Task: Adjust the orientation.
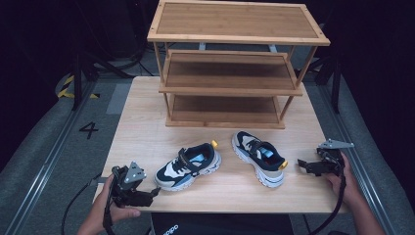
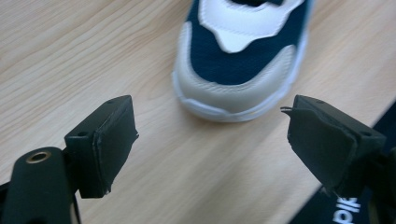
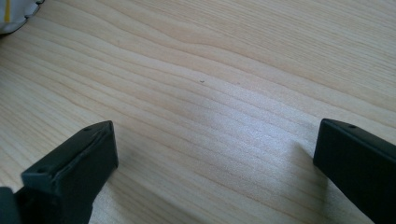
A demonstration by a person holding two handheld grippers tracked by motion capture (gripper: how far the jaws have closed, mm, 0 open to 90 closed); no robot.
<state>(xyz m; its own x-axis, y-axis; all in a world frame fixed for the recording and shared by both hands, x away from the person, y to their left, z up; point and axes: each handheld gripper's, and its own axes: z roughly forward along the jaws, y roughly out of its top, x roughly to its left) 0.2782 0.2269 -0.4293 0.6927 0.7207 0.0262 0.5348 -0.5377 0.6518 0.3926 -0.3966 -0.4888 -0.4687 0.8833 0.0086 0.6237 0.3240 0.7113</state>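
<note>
Two navy, white and beige sneakers lie on the wooden table (image 1: 142, 112). The left sneaker (image 1: 189, 166) points its toe at the front left; the right sneaker (image 1: 258, 156) lies toe toward me, heel with a yellow tab. My left gripper (image 1: 155, 192) sits at the front left edge, jaws open, just short of the left sneaker's toe (image 2: 240, 79). In the left gripper view nothing lies between the pads (image 2: 112, 144). My right gripper (image 1: 301, 166) hovers open beside the right sneaker's toe, over bare wood (image 3: 210, 107).
A three-tier bamboo shoe rack (image 1: 235, 63) stands at the back of the table, its shelves bare. A dark box with white lettering (image 1: 169, 229) sits below the front edge. Grey floor with rails flanks the table on both sides.
</note>
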